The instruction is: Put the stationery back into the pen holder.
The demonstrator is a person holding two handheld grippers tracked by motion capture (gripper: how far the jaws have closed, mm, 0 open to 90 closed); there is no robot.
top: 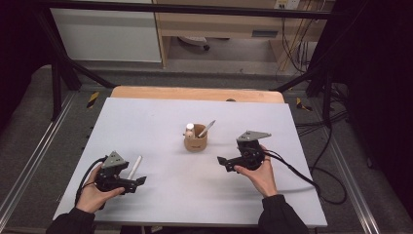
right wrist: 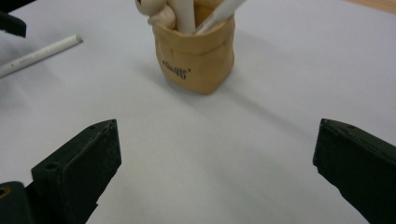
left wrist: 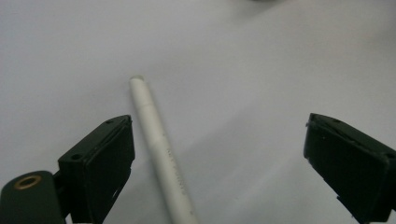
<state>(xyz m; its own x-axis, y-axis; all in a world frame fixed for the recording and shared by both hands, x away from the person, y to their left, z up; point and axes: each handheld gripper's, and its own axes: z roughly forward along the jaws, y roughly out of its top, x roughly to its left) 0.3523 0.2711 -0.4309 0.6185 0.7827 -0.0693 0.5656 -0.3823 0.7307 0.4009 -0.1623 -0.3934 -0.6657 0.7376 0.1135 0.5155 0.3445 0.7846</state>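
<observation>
A small tan holder [top: 195, 141] [right wrist: 196, 63] stands near the middle of the white table, with a white pen and a pale rounded item sticking out of it. Another white pen [top: 134, 167] [left wrist: 161, 149] [right wrist: 37, 55] lies flat on the table at the left. My left gripper [top: 141, 181] [left wrist: 219, 154] is open; the lying pen runs close beside its left jaw, untouched. My right gripper [top: 221, 163] [right wrist: 217, 163] is open with nothing between its jaws, and it points at the holder from a short way off on the right.
The white table top [top: 160, 117] has a wooden strip [top: 195, 93] along its far edge. Black cables [top: 311, 180] trail off to the right of the table. Dark frame bars [top: 63, 73] stand at the back corners.
</observation>
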